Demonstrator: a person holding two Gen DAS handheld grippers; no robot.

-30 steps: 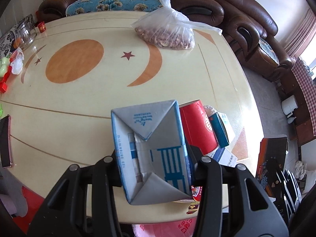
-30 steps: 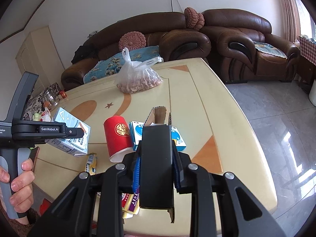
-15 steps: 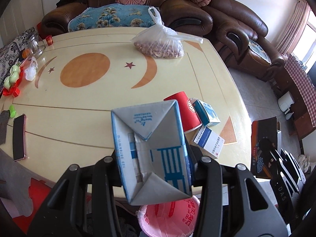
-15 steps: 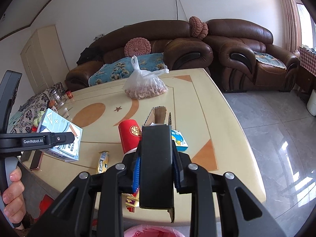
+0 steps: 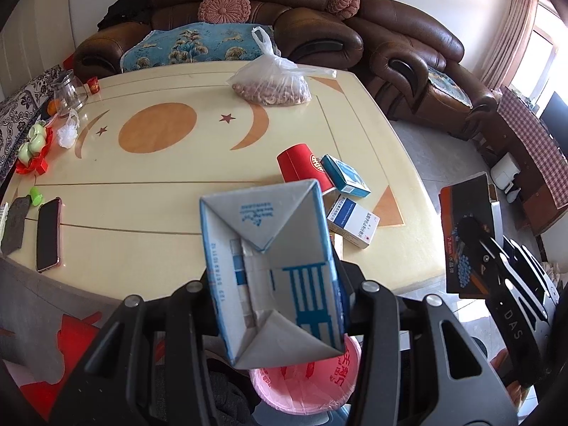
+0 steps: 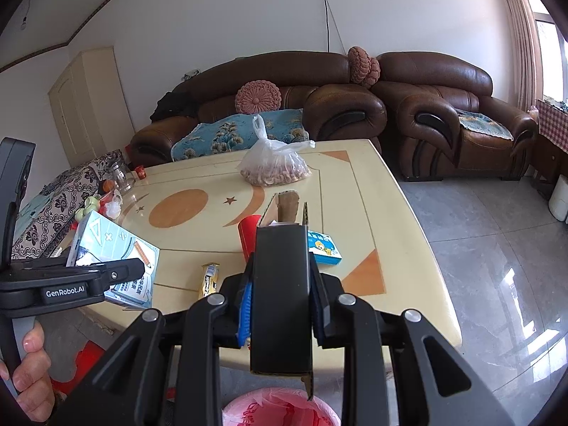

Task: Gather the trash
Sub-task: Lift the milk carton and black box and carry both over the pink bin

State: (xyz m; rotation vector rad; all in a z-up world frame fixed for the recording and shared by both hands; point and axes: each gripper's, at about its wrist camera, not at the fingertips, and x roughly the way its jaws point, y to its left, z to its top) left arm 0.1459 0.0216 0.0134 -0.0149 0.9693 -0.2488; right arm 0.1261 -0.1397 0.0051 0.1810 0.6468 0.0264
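Brown sofas (image 6: 319, 106) stand behind a big cream tabletop (image 5: 177, 191) with an orange moon and stars. Below its near edge waits a bin with a pink bag (image 5: 312, 380). On the tabletop lie a bag of nuts (image 5: 273, 85), a red paper cup (image 5: 301, 167) and small boxes (image 5: 351, 220).

The left gripper (image 5: 277, 291) is closed on a blue and grey milk carton (image 5: 269, 269), held just above the pink bag. It looks empty, light and easy to squash, so flat sides are best to squeeze.

The right gripper (image 6: 280, 305) pinches a thin black cardboard box (image 6: 282, 294) near the bin. It looks stiff but light.
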